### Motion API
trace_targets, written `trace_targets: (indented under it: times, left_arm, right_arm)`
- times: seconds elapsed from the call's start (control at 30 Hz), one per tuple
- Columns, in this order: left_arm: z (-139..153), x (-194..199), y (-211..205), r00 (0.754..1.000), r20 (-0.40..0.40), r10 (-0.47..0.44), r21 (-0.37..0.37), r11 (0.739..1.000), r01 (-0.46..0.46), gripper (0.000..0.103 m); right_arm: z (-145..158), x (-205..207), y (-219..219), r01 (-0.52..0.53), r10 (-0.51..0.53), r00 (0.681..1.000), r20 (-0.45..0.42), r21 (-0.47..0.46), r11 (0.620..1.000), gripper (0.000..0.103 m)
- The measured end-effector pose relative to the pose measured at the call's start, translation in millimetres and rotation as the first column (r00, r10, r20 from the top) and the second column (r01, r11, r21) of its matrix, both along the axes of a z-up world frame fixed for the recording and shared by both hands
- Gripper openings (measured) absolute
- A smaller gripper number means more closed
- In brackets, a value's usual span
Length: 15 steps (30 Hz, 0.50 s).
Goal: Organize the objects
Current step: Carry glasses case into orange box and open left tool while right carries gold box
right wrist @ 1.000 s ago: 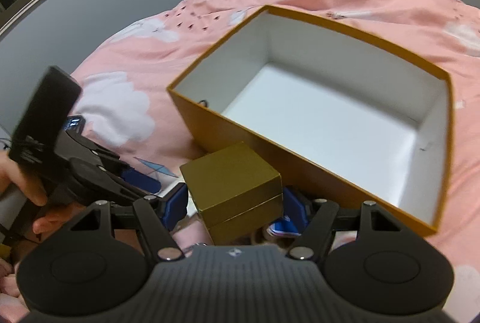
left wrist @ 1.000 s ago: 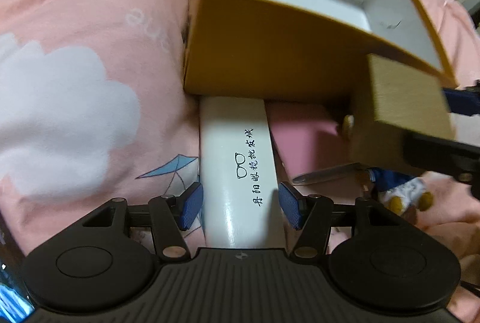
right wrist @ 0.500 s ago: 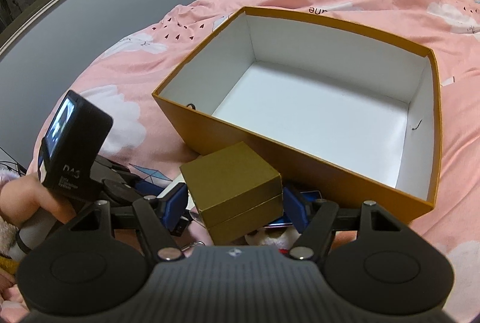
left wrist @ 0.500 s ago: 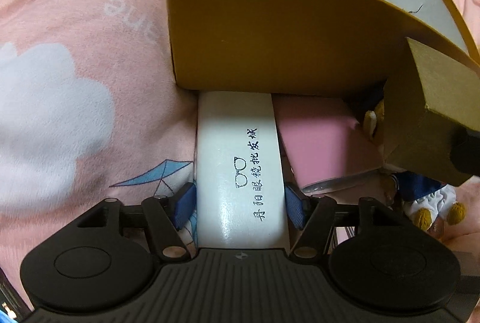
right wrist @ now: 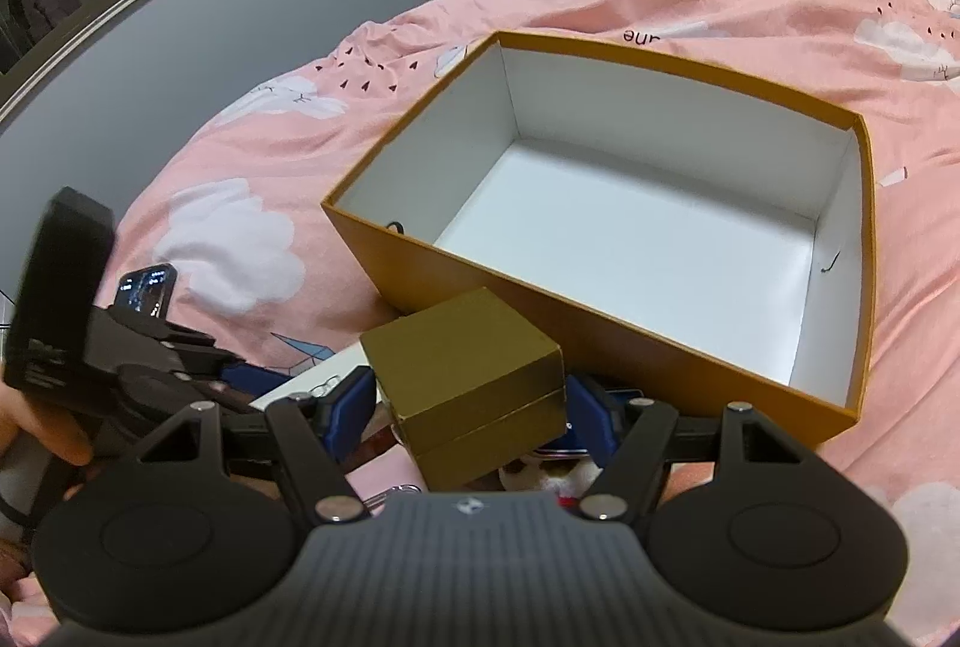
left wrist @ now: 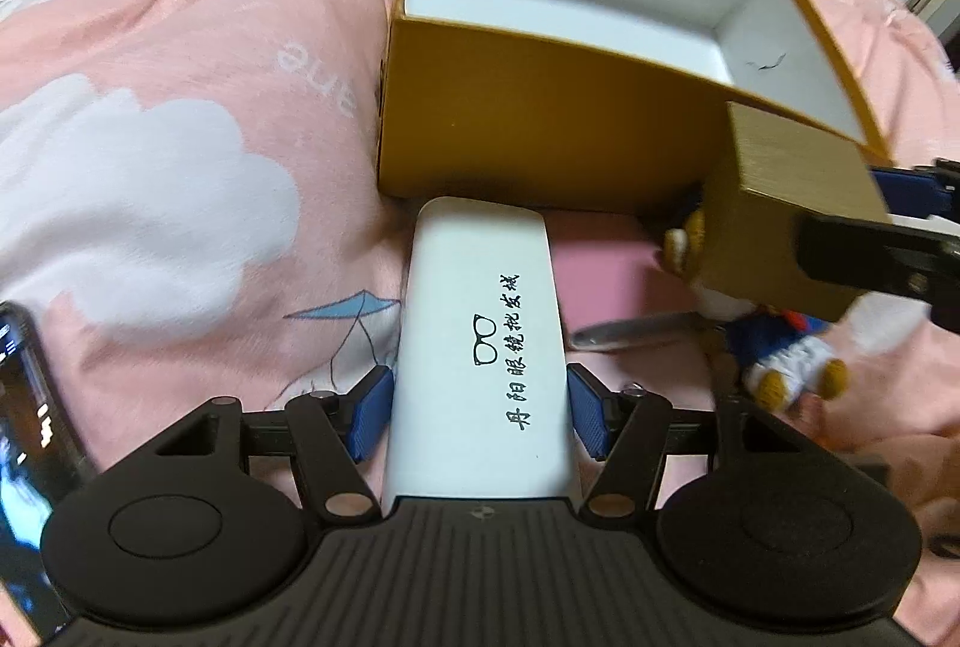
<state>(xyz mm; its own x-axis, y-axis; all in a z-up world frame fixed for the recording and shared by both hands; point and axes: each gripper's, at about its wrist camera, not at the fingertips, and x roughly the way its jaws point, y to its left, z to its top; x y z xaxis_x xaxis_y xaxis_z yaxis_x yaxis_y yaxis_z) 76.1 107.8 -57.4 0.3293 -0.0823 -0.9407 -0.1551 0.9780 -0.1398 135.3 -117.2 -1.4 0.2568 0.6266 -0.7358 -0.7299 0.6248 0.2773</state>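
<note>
A: Changes since the earlier frames?

B: Left view: the orange box [left wrist: 540,131] had sat close and filled the top half a second before; now it stood farther off, its white floor showing again. The white case [left wrist: 480,359] had stayed between the left gripper's [left wrist: 480,410] blue pads, which pressed its sides. Right view: the right gripper [right wrist: 471,407] still clamped the gold box [right wrist: 474,377]; the orange box had drifted slightly right in frame.

A: Count, left to right?

B: Phone [left wrist: 24,443], one, at the left edge. White case, one, lying on the pink bedspread [left wrist: 168,155], its far end touching the orange box's near wall. Pink item [left wrist: 600,281], one, just beside the case. Metal tool [left wrist: 636,332], one, kind unclear. Plush toy [left wrist: 780,353], one, partly under the gold box. Gold box, one, held above the toy, near the orange box's corner. Orange box, one, open, nothing inside.
</note>
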Motion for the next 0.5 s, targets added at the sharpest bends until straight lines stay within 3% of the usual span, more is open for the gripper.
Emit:
trace_targets:
  times: [0.27,0.5]
  left_arm:
    - [46,-26,-17,0.998,0.061,-0.013,-0.108,0.994,0.019,0.071]
    - [88,-31,-25,0.978,0.208,-0.007,-0.134,0.990,0.036,0.071]
  right_arm:
    - [16,-8,-7,0.000,-0.001,1.000,0.025,0.034,0.999,0.071]
    - [45,-5,-21,0.025,-0.031,0.998,0.060,0.100,0.995,0.070]
